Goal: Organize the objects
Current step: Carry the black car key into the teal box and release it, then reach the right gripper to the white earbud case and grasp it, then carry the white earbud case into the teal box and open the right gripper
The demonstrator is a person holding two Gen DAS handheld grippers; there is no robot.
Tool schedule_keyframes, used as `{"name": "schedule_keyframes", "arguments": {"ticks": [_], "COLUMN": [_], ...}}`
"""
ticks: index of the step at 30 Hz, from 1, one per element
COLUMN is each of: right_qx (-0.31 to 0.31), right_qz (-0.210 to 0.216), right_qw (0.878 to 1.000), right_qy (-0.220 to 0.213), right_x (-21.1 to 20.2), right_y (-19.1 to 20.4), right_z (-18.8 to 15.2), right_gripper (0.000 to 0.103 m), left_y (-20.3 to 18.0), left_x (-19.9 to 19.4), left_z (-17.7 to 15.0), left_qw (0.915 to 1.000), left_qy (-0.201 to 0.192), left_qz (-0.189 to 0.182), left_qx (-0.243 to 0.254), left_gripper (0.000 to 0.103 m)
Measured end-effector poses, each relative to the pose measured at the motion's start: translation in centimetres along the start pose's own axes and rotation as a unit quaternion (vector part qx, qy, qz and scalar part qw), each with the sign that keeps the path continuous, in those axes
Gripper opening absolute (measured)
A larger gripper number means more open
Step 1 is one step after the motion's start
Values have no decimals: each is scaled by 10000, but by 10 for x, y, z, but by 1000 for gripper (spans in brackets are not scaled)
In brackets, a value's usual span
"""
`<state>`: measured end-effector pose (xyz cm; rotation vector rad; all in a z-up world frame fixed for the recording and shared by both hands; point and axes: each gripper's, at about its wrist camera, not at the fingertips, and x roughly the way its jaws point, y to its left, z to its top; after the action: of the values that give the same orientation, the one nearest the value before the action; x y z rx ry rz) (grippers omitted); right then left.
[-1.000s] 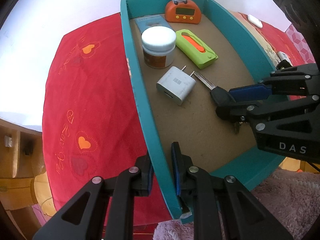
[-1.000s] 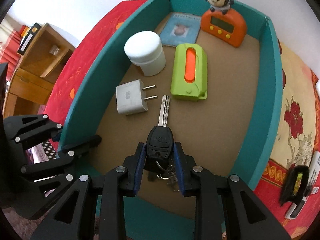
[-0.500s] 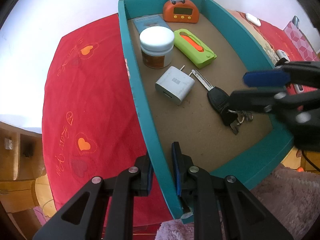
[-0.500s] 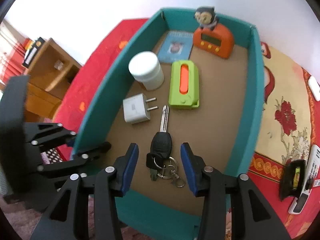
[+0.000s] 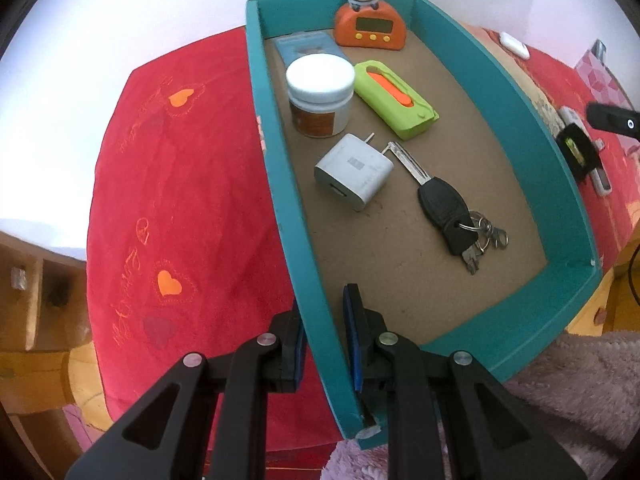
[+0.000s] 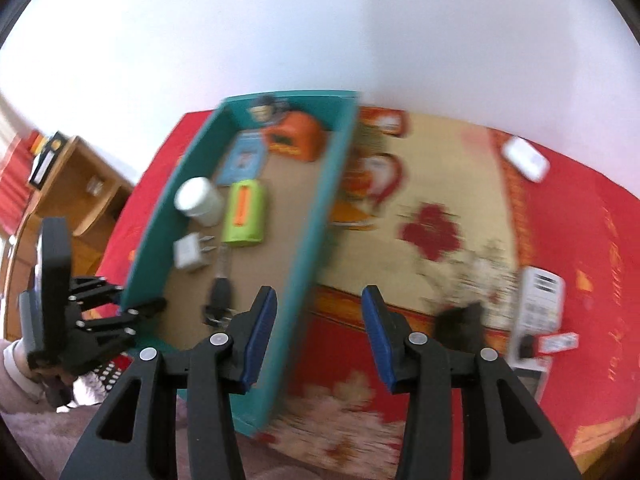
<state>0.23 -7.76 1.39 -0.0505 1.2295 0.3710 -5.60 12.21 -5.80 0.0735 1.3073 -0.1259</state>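
A teal box [image 5: 280, 168] stands on a red cloth. My left gripper [image 5: 324, 320] is shut on the box's left wall near the front corner. In the box lie a black car key with a keyring [image 5: 444, 204], a white charger [image 5: 356, 168], a white-lidded jar [image 5: 320, 92], a green case [image 5: 396, 98], an orange clock [image 5: 370, 28] and a blue booklet [image 5: 308, 44]. My right gripper [image 6: 318, 320] is open and holds nothing. It hangs above the box's right wall [image 6: 316, 216] and the cloth beside it, with the key [image 6: 220, 292] off to its left.
To the right of the box, the patterned cloth holds a small black item [image 6: 460, 320], a white remote-like device [image 6: 538, 296] and a white oval object [image 6: 524, 158]. A wooden shelf unit [image 6: 76, 184] stands to the left. A pink fluffy fabric [image 5: 580, 392] lies at the front.
My right gripper let go of the key, opened, rose and swung right out of the box. The key stays on the box floor. My left gripper has not moved.
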Motion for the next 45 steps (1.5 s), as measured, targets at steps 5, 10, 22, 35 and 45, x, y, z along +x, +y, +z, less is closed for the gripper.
{"name": "schedule_keyframes", "arguments": {"ticks": [5,10,22,35,45], "right_qx": [350,94,-205,-405,-304], "right_qz": [-336,-871,-1111,-965,-857], "right_qw": [9988,9959,9936,9944,9954], "right_qy": [56,202,59,173,297], "right_x": [-4,13,70,97,84], "right_y": [-59,-110,-189,-206,-192], "right_z": [8,36,119,135,119], "right_gripper": [47,58,58,58,46], "left_y": [-4,-6,-16,-20,-9], "left_x": [0,0,3,1,-1], "left_z": [0,1,5,1,-7], "left_qw": [9999,9998,9994,9993,9995], "left_qy": [10,7,50,34,-114], "left_qz": [143,192,330,356,174], "left_qx": [60,1,-50,-95,-226], "left_gripper": [16,16,15,15,14]}}
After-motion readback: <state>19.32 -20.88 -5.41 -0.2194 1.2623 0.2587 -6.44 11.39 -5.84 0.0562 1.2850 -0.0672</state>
